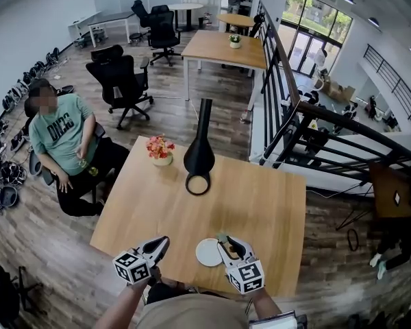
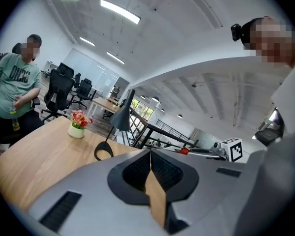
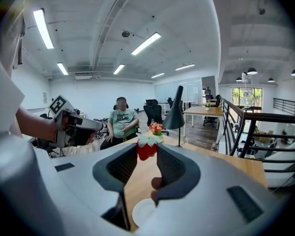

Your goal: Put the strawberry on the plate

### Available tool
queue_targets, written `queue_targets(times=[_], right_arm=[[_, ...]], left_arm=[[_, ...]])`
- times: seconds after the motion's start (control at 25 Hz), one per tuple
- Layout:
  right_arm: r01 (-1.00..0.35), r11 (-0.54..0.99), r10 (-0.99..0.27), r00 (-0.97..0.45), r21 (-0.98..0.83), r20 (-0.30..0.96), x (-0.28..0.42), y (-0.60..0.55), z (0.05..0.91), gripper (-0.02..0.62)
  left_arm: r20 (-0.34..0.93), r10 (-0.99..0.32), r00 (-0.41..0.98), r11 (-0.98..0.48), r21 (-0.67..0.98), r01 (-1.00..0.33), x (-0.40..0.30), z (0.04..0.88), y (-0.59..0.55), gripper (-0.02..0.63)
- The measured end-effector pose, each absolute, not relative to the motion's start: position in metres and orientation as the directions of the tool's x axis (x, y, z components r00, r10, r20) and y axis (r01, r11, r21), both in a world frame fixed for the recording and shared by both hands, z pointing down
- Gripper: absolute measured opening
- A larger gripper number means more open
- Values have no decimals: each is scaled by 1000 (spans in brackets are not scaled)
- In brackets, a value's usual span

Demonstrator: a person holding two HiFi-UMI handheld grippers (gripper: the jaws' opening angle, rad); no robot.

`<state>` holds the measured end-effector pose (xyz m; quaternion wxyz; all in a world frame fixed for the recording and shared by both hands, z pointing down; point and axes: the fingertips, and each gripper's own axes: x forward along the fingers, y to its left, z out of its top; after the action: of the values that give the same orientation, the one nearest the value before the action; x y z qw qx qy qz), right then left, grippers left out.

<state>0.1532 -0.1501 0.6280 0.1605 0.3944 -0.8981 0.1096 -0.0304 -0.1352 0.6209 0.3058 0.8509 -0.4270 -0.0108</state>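
Observation:
A red strawberry [image 3: 147, 149] with a pale green cap is clamped between the fingertips of my right gripper [image 1: 223, 240], which is shut on it. It hangs just above the right rim of the small white plate [image 1: 208, 252] near the table's front edge; in the right gripper view the plate [image 3: 143, 213] shows below the jaws. My left gripper [image 1: 164, 240] is to the left of the plate, shut with nothing in it, its ribbed pads [image 2: 140, 168] pressed together. From the left gripper view the strawberry [image 2: 185, 151] shows as a red spot at the right gripper's tip.
On the wooden table [image 1: 260, 204] stand a black lamp [image 1: 199, 157] with a ring base and a small pot of flowers [image 1: 160, 150]. A person [image 1: 65, 139] sits at the table's left. A black stair railing [image 1: 329, 125] runs along the right.

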Motion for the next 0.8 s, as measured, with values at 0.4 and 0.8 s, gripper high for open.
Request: queue_targets(times=[0.4,0.8], right_arm=[[-764,632,-645,-610,-127,460,164,-157,678,126],[-782,591,-621,-598,-199,507,168,-159,715,126]], left_arm=[[348,-647,679,-467,523,-713,-7,670,-138,5],[421,-585,693,-461,530,-712,5,709,-138,5]])
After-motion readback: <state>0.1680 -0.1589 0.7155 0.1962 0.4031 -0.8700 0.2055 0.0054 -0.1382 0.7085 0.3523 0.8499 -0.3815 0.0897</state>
